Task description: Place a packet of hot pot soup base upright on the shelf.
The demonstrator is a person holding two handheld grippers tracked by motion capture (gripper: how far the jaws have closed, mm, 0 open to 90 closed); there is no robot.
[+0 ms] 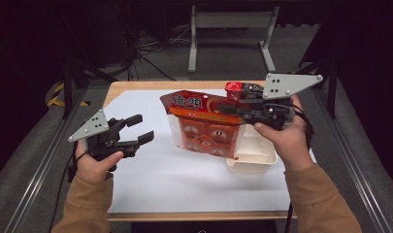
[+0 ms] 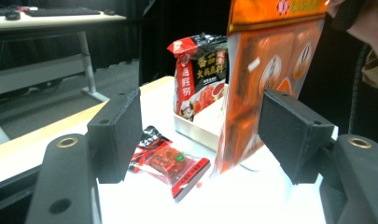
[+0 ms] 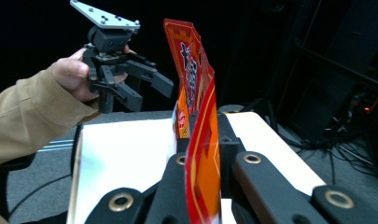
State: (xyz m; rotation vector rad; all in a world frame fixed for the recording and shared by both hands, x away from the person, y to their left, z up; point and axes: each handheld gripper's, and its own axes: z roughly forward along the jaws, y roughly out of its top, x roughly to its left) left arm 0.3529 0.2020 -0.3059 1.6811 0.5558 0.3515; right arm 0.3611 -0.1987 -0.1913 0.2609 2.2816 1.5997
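Left gripper (image 1: 136, 129) gapes; right gripper (image 1: 222, 108) clamped.

Tan sleeves; each black tool (image 1: 136, 130) carries a grey screw-dotted triangular plate.

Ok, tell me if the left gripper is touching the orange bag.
Apart. In the high view the left gripper sits open with bare white mat between it and the orange bag, which the right gripper holds up.

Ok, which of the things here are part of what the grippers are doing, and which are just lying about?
In use:
orange pouch
right gripper, clamped on the pouch
left gripper, open beside it

Lying about:
white tray
red-and-black packet, standing in the tray
small red sachet
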